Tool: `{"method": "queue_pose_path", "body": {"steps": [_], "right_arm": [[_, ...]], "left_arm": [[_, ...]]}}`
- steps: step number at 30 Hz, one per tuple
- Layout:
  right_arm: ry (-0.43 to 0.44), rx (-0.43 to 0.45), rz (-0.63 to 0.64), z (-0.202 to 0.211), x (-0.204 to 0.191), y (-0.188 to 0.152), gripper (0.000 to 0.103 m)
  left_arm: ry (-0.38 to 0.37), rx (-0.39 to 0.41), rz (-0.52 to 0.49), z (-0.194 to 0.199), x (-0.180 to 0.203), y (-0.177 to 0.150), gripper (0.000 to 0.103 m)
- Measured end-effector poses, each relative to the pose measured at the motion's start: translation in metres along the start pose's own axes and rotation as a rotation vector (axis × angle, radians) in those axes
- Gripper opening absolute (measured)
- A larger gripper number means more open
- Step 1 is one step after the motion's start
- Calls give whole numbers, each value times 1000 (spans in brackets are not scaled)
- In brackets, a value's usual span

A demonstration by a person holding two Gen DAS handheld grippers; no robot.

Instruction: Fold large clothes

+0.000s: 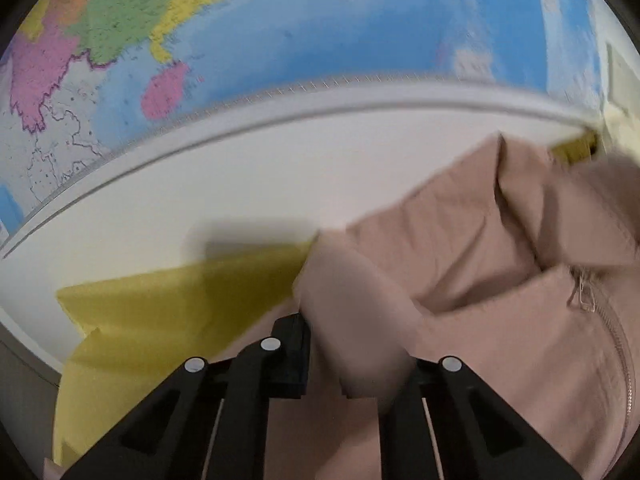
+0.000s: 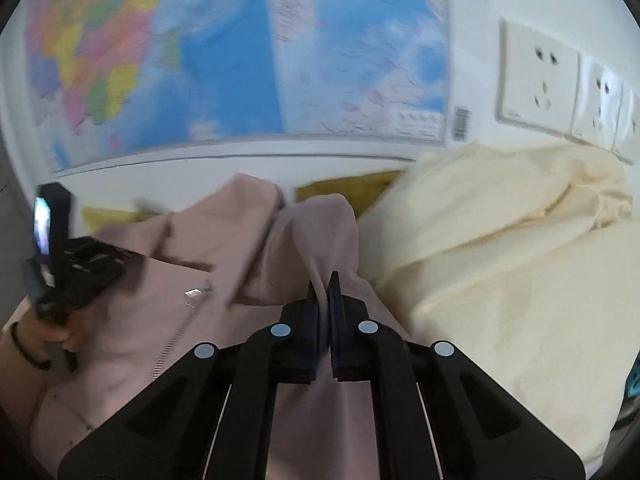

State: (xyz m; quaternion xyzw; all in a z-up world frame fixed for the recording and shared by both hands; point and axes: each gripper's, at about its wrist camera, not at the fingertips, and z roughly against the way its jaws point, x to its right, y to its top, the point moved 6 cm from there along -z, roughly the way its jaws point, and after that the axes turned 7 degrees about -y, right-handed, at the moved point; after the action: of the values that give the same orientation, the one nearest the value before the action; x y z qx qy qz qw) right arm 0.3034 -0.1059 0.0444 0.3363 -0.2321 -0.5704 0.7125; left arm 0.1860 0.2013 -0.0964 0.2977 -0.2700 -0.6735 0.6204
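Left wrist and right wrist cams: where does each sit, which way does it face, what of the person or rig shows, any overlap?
Left wrist: on the left gripper, looking forward and down over the pink jacket, yellow cloth and wall map; only its own fingers show.
Right wrist: on the right gripper, clamped on a jacket fold, facing the wall; cream garment, wall sockets, the other gripper and the person's hand at left.
Shared: jacket, its zipper, map, yellow cloth.
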Motion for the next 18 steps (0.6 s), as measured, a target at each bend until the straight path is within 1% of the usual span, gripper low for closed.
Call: {"method": "queue_pose_path", "body": {"steps": [1, 3, 5, 6, 7, 9, 11, 12, 13, 14, 15, 16, 17, 18], "right_arm": [[11, -33, -27, -10, 4, -5, 4], [25, -63, -44, -20, 8, -15, 6], [31, -68, -61, -22, 12, -19, 8], [37, -62, -65, -18, 16, -20, 19], [35, -56, -63, -11, 19, -20, 27], [43, -32, -56, 9, 24, -18, 56], [43, 10, -42, 44, 35, -21, 58], [36, 17, -33, 58, 43, -25, 64], [22, 17, -29, 70, 51, -30, 67], [5, 12, -29, 85, 64, -39, 69], [-2, -1, -27, 100, 77, -52, 76], [-2, -21, -24, 111, 89, -65, 81], [-18, -46, -22, 119, 98, -80, 85], [-57, -74, -20, 127, 110, -99, 86]], "left_arm": [[4, -1, 6, -1, -2, 0, 9], [21, -3, 8, -5, -5, -1, 11], [31, 1, 15, -6, -8, -3, 11], [28, 2, 23, -3, -10, -5, 19], [11, 4, 27, 4, -11, -7, 35], [-32, 22, 19, 15, -6, -10, 44], [-97, 36, -17, 33, 8, -16, 48], [-127, 38, -34, 41, 14, -19, 54], [-168, 47, -53, 52, 24, -23, 56], [-214, 49, -83, 61, 37, -28, 56], [-237, 47, -111, 68, 51, -30, 58], [-277, 48, -156, 78, 68, -35, 61], [-302, 48, -182, 83, 80, -40, 62], [-322, 51, -216, 90, 98, -43, 63]]}}
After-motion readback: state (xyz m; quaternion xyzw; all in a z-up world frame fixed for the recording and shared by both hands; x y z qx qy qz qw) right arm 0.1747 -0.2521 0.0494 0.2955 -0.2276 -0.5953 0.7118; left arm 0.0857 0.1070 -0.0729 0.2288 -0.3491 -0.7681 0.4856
